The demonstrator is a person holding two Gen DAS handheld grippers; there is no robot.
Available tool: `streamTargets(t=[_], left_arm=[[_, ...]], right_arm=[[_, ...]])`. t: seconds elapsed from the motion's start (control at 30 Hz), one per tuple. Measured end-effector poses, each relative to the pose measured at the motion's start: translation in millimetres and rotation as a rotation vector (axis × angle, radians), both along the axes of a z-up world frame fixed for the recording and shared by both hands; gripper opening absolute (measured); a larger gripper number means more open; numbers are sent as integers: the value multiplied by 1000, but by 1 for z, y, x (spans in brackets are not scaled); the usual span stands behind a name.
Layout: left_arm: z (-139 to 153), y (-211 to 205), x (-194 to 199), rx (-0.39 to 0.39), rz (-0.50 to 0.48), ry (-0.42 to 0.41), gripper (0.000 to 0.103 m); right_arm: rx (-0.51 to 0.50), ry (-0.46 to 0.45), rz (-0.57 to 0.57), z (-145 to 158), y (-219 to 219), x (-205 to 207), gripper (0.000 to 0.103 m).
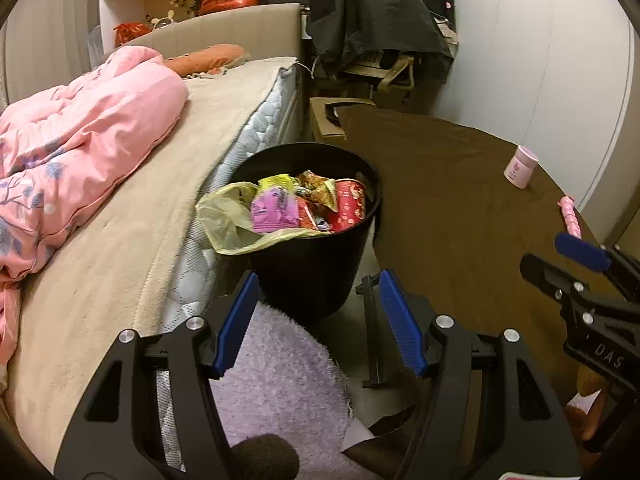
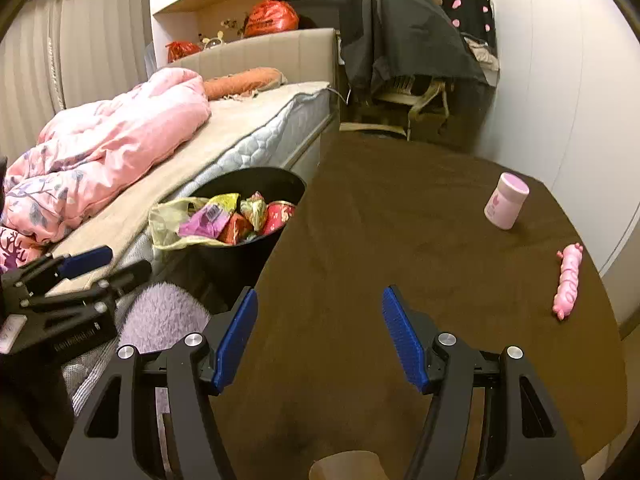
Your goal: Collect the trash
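Warm, dim indoor light tints both views yellowish. Fisheye bending curves the edges into black corners. Beyond the claw the picture looks soft and grainy.

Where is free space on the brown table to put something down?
The brown table is bare from the right gripper up to the far edge. Only its right side is occupied, by the pink jar and pink pig toy. The black bin beside the bed is full.

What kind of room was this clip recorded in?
Most likely a bedroom in a home. A bed with a rumpled pink quilt fills the left side, a full black trash bin stands beside it, and a chair draped with dark clothing sits by the wall.
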State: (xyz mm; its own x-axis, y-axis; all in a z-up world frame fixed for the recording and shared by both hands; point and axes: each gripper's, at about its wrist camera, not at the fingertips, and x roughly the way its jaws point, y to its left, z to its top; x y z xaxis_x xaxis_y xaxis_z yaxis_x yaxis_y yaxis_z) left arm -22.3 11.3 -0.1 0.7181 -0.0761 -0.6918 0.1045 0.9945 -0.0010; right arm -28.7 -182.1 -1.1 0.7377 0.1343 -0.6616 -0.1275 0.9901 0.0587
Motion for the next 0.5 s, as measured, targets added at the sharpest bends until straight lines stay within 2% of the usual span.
streamTargets(t=[0.5], left_arm=[[2, 15, 6, 4, 20, 2, 60]], right_arm=[[2, 15, 6, -3, 10, 6, 61]])
